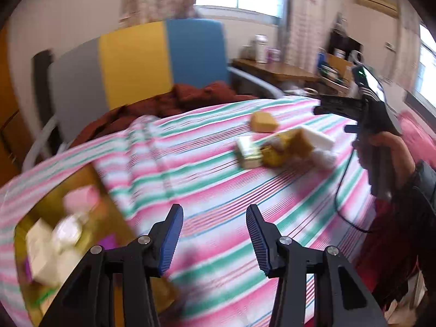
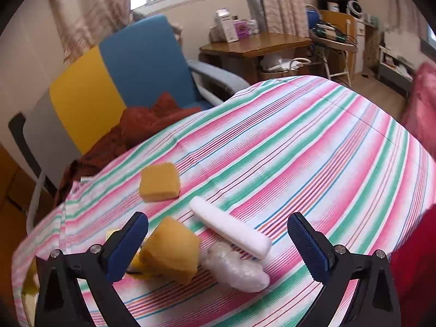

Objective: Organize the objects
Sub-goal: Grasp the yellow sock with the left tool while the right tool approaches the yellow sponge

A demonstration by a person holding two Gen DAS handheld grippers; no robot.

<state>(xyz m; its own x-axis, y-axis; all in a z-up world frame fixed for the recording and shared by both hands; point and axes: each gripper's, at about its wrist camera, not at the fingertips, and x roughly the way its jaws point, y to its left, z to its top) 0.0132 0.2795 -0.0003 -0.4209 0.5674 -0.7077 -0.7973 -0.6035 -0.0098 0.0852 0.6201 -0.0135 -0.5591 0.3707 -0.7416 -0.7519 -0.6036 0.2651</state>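
On the striped bedspread (image 2: 313,147) one yellow sponge (image 2: 159,181) lies alone. Nearer, a second yellow sponge (image 2: 171,249), a white foam bar (image 2: 230,230) and a wad of bubble wrap (image 2: 235,268) lie bunched together. My right gripper (image 2: 218,245) hovers open just above this bunch, nothing between its fingers. In the left wrist view the same pile (image 1: 297,141) shows with a gold box (image 1: 248,152) beside it and the lone sponge (image 1: 263,122) behind. My left gripper (image 1: 215,234) is open and empty, low over the bedspread, well short of the pile.
An open cardboard box (image 1: 114,212) with several blurred items sits at the lower left, by the bed's edge. A hand (image 1: 387,147) holds the right tool at the right. A yellow-and-blue chair (image 2: 122,76) with a rust-red cloth (image 2: 147,120) stands behind; a wooden desk (image 2: 253,46) lies beyond.
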